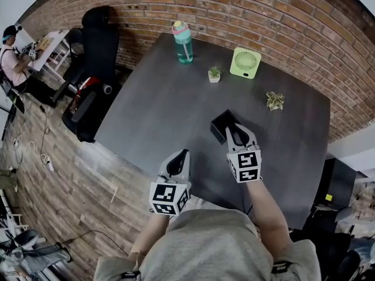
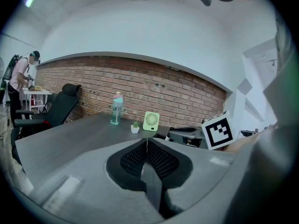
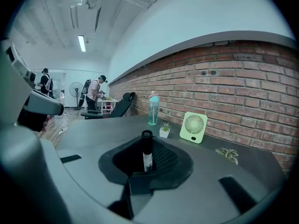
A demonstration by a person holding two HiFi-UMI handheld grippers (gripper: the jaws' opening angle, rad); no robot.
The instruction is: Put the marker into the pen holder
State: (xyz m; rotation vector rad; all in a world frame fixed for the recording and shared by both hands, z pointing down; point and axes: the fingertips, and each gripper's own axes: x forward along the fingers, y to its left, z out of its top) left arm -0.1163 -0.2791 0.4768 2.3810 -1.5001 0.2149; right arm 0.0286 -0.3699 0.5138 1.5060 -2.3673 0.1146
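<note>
Right gripper (image 1: 237,134): my jaws are clamped on the black marker (image 3: 147,149), which stands upright between them. I am right at the black pen holder (image 1: 220,124) on the dark table (image 1: 158,98). Left gripper (image 1: 178,163): jaws pressed together, nothing between, near the table's front edge.

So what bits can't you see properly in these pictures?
- Inside of the pen holder: in the head view, the right gripper covers part of it and the rest is too dark.
- Bottom end of the marker: in the right gripper view, it is tucked down between the jaws. The head view does not show the marker at all.
- Print on the marker's label: too small to read.
</note>
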